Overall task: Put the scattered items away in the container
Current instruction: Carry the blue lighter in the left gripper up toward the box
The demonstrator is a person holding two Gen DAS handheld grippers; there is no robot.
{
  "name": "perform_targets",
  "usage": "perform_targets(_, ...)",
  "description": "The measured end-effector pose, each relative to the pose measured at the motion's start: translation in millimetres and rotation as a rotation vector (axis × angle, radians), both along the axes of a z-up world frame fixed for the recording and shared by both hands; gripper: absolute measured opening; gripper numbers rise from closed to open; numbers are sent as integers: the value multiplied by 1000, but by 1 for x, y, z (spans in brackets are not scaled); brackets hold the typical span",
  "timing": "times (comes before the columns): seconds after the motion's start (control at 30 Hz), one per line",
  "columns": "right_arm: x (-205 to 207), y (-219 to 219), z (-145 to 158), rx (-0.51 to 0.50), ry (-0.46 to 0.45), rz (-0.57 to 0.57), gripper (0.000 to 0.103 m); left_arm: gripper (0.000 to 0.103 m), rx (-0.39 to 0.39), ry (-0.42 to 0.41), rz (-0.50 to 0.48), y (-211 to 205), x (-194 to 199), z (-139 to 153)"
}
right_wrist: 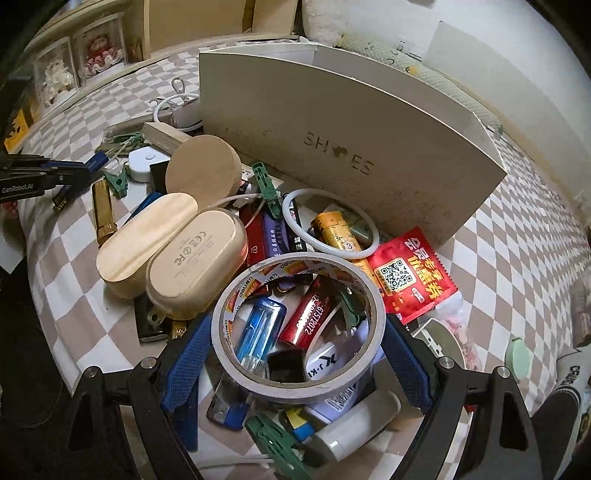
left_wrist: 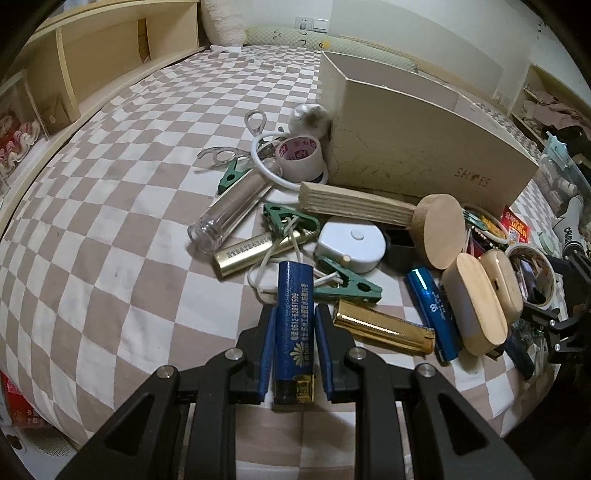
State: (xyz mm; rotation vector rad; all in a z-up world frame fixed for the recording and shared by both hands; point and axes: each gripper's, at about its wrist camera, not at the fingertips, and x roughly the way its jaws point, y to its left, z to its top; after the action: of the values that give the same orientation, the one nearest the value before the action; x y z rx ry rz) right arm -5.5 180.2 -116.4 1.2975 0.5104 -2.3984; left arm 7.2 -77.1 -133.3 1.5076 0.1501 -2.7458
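A home bedroom — a bed [left_wrist: 110,155] with a checked sheet, pillows [left_wrist: 280,37] beyond the hand-held gripper [left_wrist: 295,325], wooden shelves [left_wrist: 92,48] to its left — wall sockets [left_wrist: 312,25] behind.

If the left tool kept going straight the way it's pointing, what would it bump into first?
The left tool, shut on a blue lighter, points into the clutter. The lighter's tip would probably meet the green clip and white cord just ahead first, though depth is hard to judge.

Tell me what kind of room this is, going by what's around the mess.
Most likely a bedroom. The clutter lies on a checked bedsheet, pillows rest against the wall at its far end, and wooden shelves run along one side like a bedside unit.
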Motion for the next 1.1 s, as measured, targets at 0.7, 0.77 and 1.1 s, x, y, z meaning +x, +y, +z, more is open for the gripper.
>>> perform_targets(0.7,13,7,28,-164,2,-119,90,21,-48,7,2,15,-1,3)
perform_targets(0.77,14,8,28,-169,5,-134,90,21,-62,-1,-3,16,-1,0)
perform_targets(1.1,16,9,28,-186,5,-143,90,29,-68,-42,29,9,2,-10)
